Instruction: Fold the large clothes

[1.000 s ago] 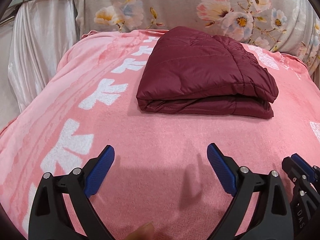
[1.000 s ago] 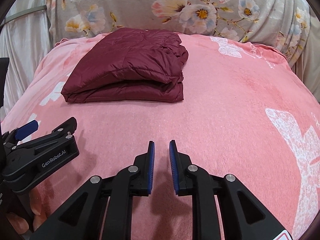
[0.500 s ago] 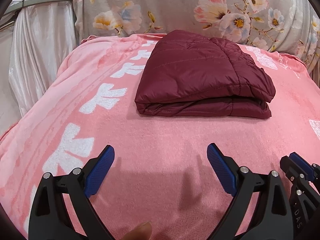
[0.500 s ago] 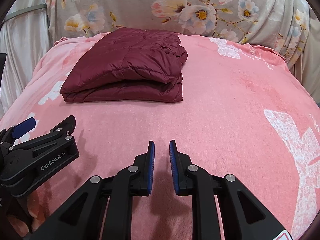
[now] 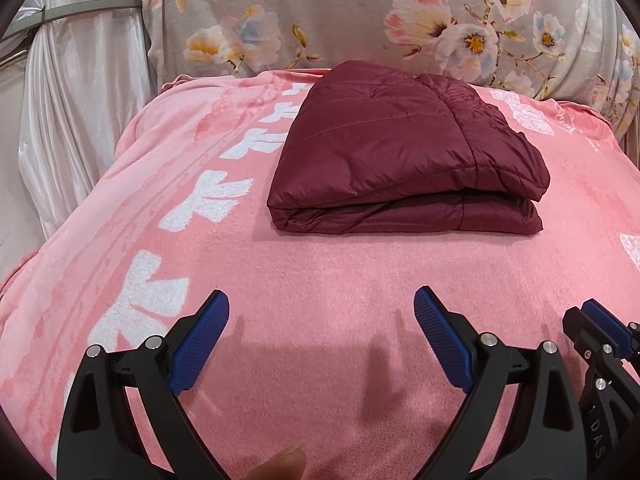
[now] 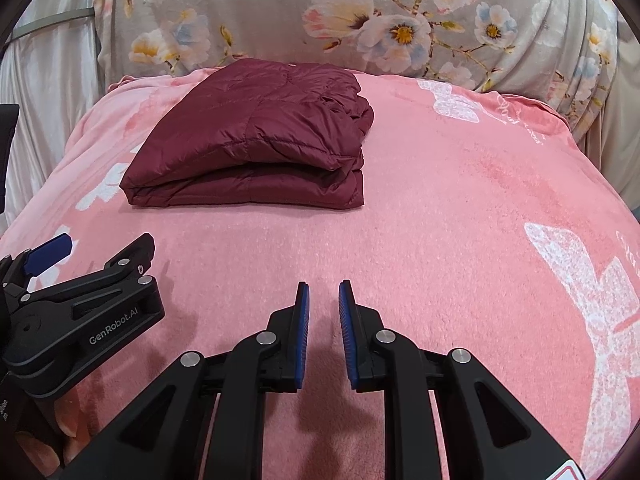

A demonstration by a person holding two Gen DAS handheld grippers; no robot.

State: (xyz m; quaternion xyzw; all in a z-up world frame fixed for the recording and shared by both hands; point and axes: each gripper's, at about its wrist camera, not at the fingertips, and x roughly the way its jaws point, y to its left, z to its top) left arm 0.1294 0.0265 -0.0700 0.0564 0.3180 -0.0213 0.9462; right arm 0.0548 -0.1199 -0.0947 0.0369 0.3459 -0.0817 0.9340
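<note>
I see the maroon quilted jacket [image 5: 404, 160] lying folded into a thick rectangular stack on the pink blanket [image 5: 320, 280], well ahead of both tools and touched by neither. From the left wrist view it sits ahead and slightly right of my left hand-held gripper [image 5: 322, 320], whose blue-padded jaws stand wide apart over bare blanket. That view alone shows the folded edge facing me with its layered right corner, a row of white shapes running along the blanket to the left, and a fingertip [image 5: 280, 464] at the bottom edge. From the right wrist view the jacket [image 6: 256, 140] lies ahead and to the left of my right hand-held gripper [image 6: 324, 300], whose jaws are nearly together with a narrow gap, holding nothing. Only here do I see the bunched right side of the stack. Beyond hangs a floral cloth [image 6: 360, 20].
</note>
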